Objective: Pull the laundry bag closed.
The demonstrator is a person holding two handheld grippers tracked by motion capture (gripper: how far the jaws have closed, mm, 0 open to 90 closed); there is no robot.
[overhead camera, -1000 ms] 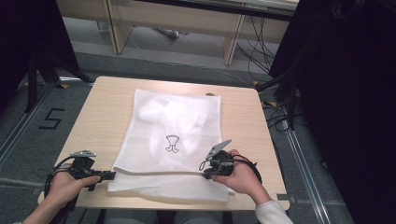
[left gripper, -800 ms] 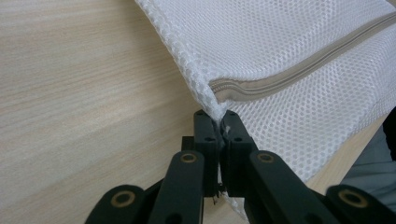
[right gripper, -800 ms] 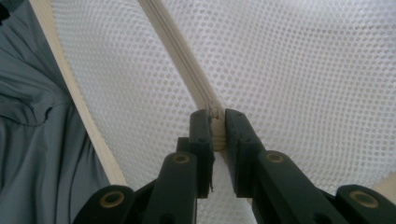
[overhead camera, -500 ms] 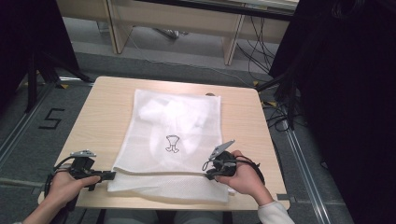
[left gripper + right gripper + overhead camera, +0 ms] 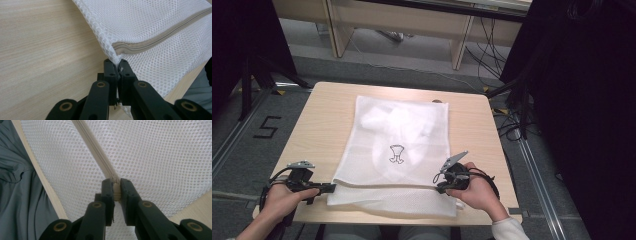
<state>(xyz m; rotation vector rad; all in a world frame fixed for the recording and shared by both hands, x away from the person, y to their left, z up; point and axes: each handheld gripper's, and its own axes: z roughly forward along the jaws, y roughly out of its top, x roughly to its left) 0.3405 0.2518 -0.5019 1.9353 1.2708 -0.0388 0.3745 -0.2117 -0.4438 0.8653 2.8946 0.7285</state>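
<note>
High view showed the white mesh bag (image 5: pixel 397 150) flat on the surface (image 5: pixel 322 125), its zipper (image 5: pixel 387 184) running between my tools. My left tool (image 5: pixel 332 188) was closed on the bag's left corner, and my right tool (image 5: pixel 438 183) was closed on the zipper's right end.

Open-weave white mesh cloth on the laundry bag (image 5: pixel 402 145), dotted with tiny holes, soft and matt, semi-sheer over pale contents. Along the bag's near edge, a beige woven zipper (image 5: pixel 160 37) tape with fine ribbed teeth, dull in finish. Under the bag, a light wood-grain table (image 5: pixel 324 117), smooth and satin, with faint streaks. Matt black plastic on the left gripper (image 5: pixel 117 72) and right gripper (image 5: pixel 117 190), with brass-coloured rivets at the links.
</note>
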